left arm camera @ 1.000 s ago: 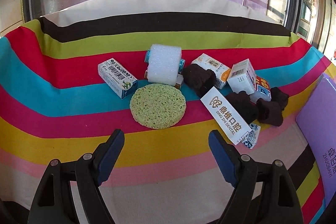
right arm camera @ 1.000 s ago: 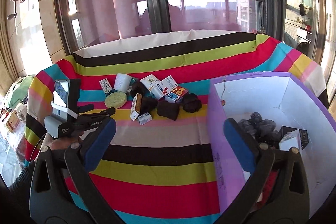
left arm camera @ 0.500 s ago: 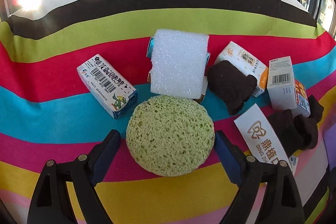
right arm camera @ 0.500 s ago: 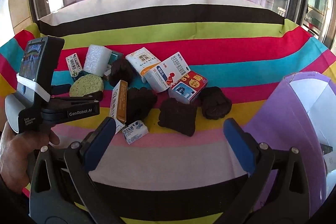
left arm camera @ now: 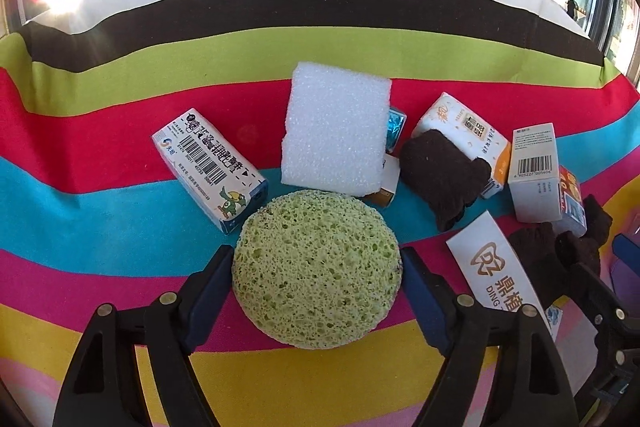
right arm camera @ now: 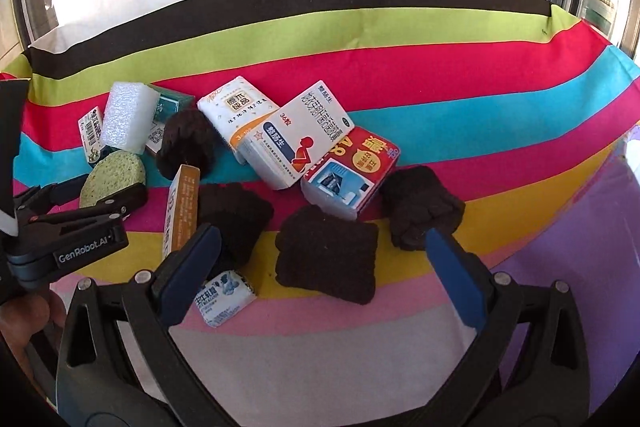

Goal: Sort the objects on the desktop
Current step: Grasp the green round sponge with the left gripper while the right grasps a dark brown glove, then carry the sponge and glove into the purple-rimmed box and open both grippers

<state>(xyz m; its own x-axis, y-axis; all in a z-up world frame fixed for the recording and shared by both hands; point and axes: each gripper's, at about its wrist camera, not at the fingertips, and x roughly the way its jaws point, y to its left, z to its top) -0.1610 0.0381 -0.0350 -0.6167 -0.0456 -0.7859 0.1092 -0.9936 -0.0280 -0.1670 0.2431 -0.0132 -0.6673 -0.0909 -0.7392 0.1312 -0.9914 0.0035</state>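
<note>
The left hand-held gripper [left arm camera: 316, 275] straddled the round green sponge [left arm camera: 316, 269], one blue pad at each side of it, and its jaws were closing; whether the pads already pressed on the sponge could not be told. The sponge lay flat on the striped cloth [left arm camera: 120, 227] covering the counter. Just beyond it a white foam block [left arm camera: 334, 131] leaned over small boxes, and to the left lay a white box with a barcode and a cartoon bird [left arm camera: 210, 167], close beside the sponge. Further right sat a dark brown lump [left arm camera: 444, 175] against a white and orange box [left arm camera: 466, 131].

The right hand-held gripper [right arm camera: 320, 271] stood wide apart with nothing clamped. Between its fingers lay a dark brown square piece [right arm camera: 328, 259] and, near the left finger, a small white and blue packet [right arm camera: 224, 297]. Behind them lay a red and white box [right arm camera: 352, 171], with a white box showing a red figure [right arm camera: 300, 135] leaning on it. A purple box [right arm camera: 592, 267] stood at the right edge.
</note>
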